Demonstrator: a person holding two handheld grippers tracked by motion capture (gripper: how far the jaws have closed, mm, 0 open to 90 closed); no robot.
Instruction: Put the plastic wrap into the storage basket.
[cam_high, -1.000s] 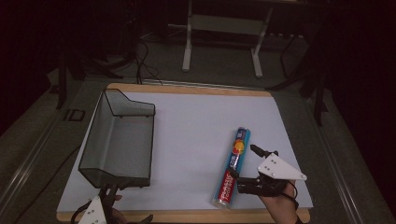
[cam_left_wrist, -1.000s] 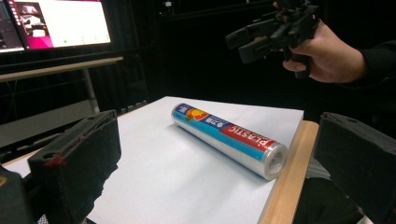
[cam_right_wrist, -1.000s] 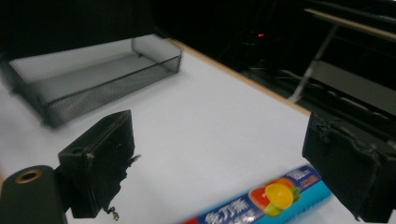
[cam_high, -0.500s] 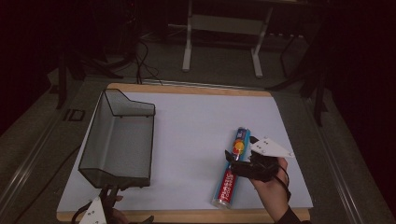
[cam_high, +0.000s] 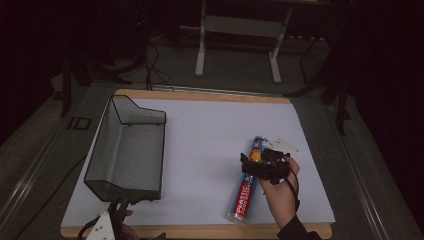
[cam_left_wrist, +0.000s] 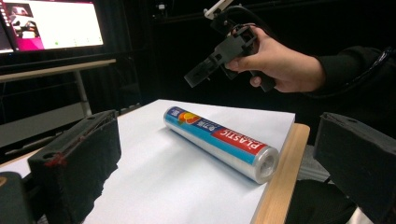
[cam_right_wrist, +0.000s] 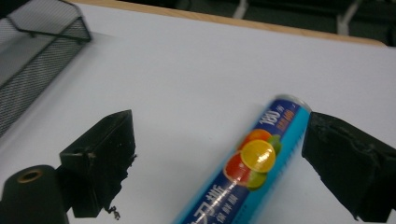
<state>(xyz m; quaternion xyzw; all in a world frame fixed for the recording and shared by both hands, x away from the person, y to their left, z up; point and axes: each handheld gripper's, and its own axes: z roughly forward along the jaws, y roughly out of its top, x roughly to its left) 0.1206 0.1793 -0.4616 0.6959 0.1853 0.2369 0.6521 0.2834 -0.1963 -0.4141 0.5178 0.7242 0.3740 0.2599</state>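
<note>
A roll of plastic food wrap (cam_high: 246, 192) in a blue and red label lies on the white mat, near its right front. In the right gripper view the roll (cam_right_wrist: 252, 158) runs up between the wide-apart jaws, closer to the right one. My right gripper (cam_high: 245, 165), held in a hand, hovers open over the roll's far half, jaws pointing left. In the left gripper view that right gripper (cam_left_wrist: 205, 70) hangs above the roll (cam_left_wrist: 219, 140). My left gripper (cam_high: 118, 206) sits at the table's front left edge, open and holding nothing.
A black wire mesh basket (cam_high: 127, 150) stands on the left of the mat, with its tall end at the back. The white mat (cam_high: 210, 135) lies on a wooden board (cam_high: 200, 232). A metal stand (cam_high: 235, 30) and cables are on the floor behind.
My right gripper has moved away from the front edge and leftward, from beside the roll's near end to above its far half. The left gripper and the roll have stayed put.
</note>
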